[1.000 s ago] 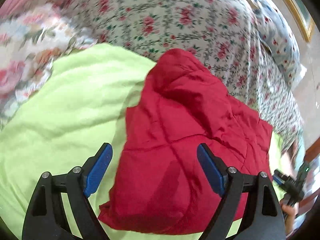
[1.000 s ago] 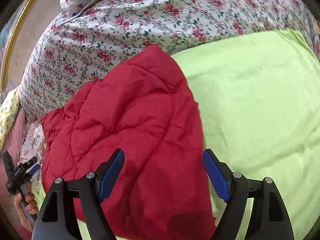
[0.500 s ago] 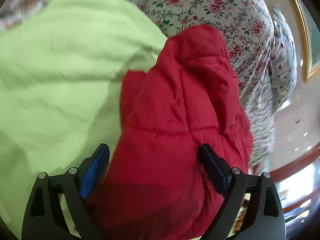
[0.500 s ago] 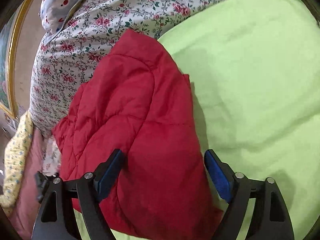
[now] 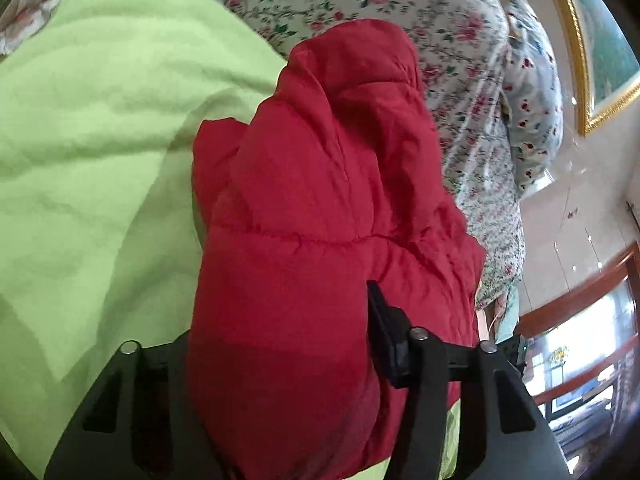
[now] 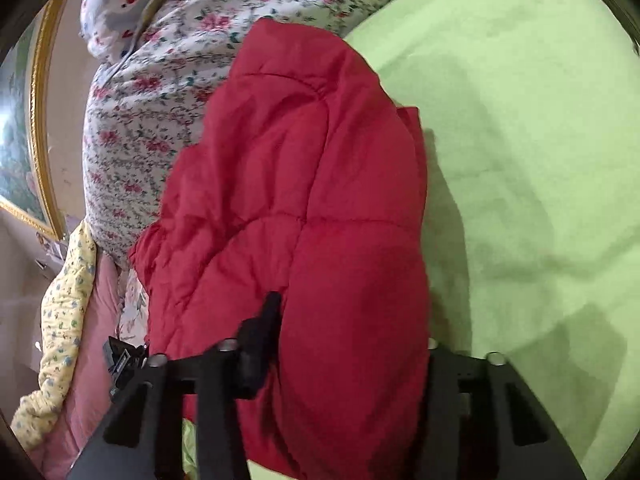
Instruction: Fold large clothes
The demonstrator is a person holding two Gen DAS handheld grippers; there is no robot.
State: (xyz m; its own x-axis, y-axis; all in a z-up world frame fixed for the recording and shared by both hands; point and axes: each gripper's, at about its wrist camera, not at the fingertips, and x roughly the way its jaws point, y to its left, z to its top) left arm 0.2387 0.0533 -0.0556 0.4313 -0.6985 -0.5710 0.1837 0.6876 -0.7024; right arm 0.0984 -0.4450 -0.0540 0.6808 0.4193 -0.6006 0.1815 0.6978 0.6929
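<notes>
A red quilted padded jacket lies folded in a thick bundle on a light green blanket. My left gripper has its jaws around the near end of the bundle, closed in on the padding; only its right finger shows, the left one is buried in fabric. In the right wrist view the same jacket fills the middle. My right gripper is likewise closed in on the bundle's other end, with its left finger pressing into the fabric and the right one hidden.
A floral bedspread covers the bed beyond the green blanket. A patterned pillow lies at the far side under a gold-framed picture. Yellow and pink bedding hangs at the bed's edge.
Both grippers moved forward and down over the jacket's two ends and closed from wide open onto the padding. The blue pads are now buried in fabric.
</notes>
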